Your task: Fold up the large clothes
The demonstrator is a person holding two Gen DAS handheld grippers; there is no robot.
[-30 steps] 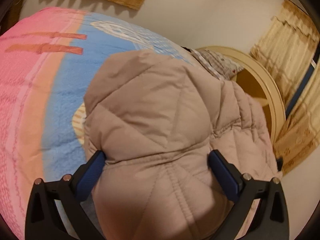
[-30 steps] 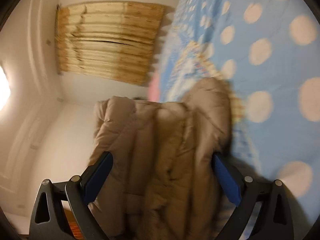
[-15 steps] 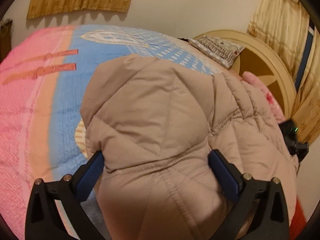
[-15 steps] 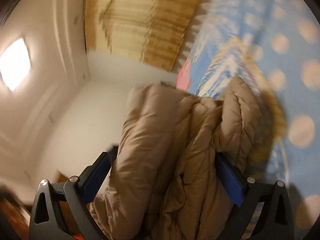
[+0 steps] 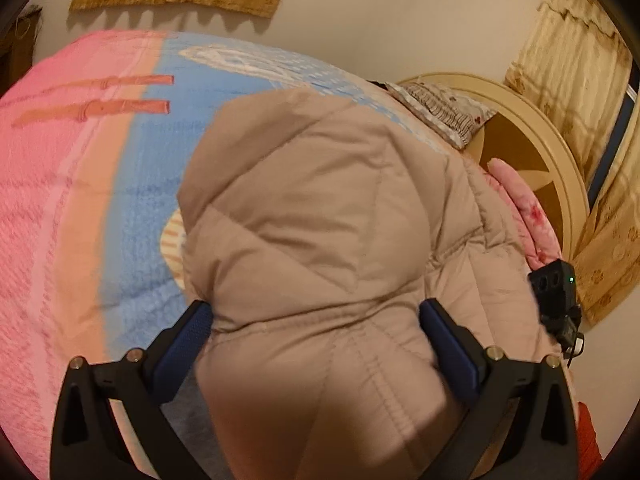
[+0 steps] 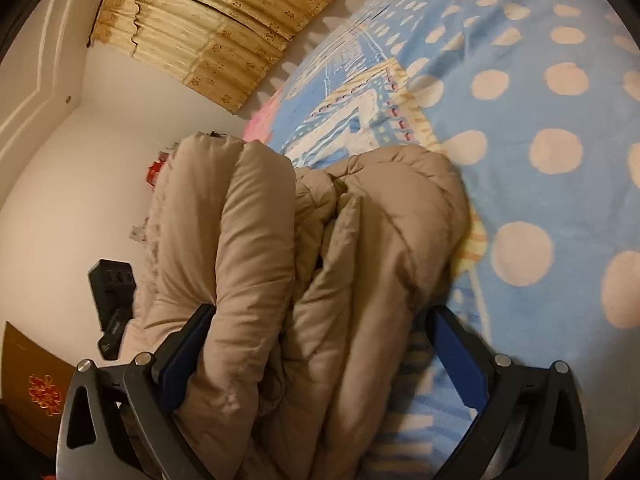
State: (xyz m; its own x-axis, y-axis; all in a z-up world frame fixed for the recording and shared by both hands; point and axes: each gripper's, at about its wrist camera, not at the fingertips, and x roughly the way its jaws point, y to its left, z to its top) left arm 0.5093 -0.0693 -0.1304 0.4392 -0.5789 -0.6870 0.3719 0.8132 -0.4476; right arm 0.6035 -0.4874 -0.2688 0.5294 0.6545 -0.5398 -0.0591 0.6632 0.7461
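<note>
A beige quilted puffer jacket [image 5: 320, 240] lies bunched on the bed. In the left wrist view its hood bulges between the fingers of my left gripper [image 5: 316, 320], whose jaws stand wide with fabric filling the gap. In the right wrist view the jacket [image 6: 280, 272] is folded into thick rolls between the fingers of my right gripper [image 6: 320, 324], jaws also wide around the bulk. The blue pads [image 6: 188, 356] press against the fabric at the left side.
The bed has a pink and blue blanket [image 5: 80, 180] with dots [image 6: 540, 120]. A round cream headboard [image 5: 540, 140] and a pillow [image 5: 440, 112] sit at the far right. A black device [image 5: 556, 292] sits by the jacket's edge. Tan curtains [image 6: 208, 20] hang on the walls.
The right wrist view has swung so the bed fills more of it and the jacket's rolls sit lower. The left view has shifted slightly; the hood stays between the fingers.
</note>
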